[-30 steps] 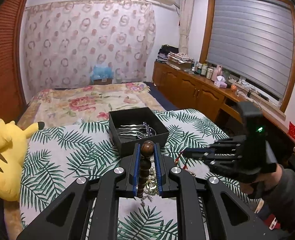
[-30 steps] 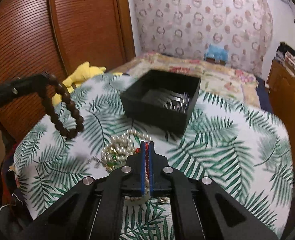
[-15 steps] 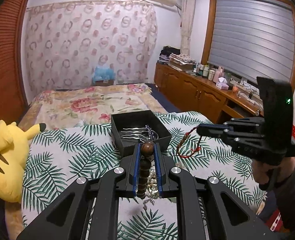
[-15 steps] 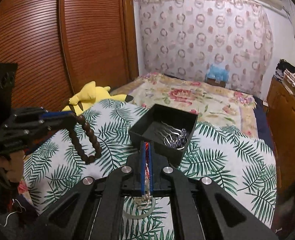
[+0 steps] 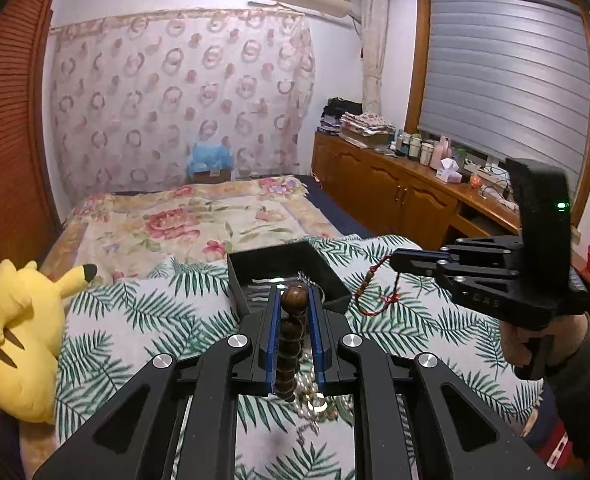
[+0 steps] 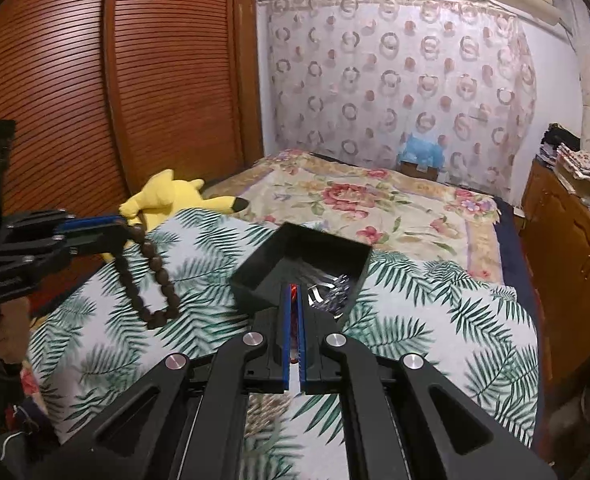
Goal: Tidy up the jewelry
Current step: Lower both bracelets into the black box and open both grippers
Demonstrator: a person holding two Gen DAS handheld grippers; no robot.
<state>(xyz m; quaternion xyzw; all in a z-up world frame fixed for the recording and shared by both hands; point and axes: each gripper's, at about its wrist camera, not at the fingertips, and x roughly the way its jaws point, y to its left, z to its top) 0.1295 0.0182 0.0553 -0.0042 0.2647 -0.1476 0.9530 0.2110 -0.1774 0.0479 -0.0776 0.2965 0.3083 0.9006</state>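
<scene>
While held above the palm-leaf cloth (image 5: 143, 320) on the bed (image 5: 199, 216), left claw (image 5: 293, 300) pinching a brown wooden bead bracelet (image 5: 291, 344) between blue pads; big round bead on top, rest of the loop dangling below. Same bracelet (image 6: 151, 276) seen from the right wrist view as a long hanging loop, clear of the cloth, beside the left claw (image 6: 119, 228). Right claw (image 6: 293, 300) pressed together on a red cord bracelet (image 6: 293, 290), only a sliver of red showing between the pads. From the left wrist view, right claw (image 5: 395, 258) gripped by a sleeved hand (image 5: 543, 344), with the red cord bracelet (image 5: 375, 292) drooping from its tip in a thin loop, up in the air just right of the black box (image 5: 315, 256).

Black box open-topped, sitting on the leaf cloth ahead of both claws, silvery pieces (image 6: 331, 284) lying inside; exact kind too small to tell. Heap of pearl-like beads (image 5: 315, 396) lying on the cloth under the left claw, partly hidden by it. Yellow plush toy (image 5: 19, 344) at the bed's left edge, against the wooden slatted doors (image 6: 95, 92). Wooden cabinet (image 5: 395, 196) along the right wall, cluttered on top.
</scene>
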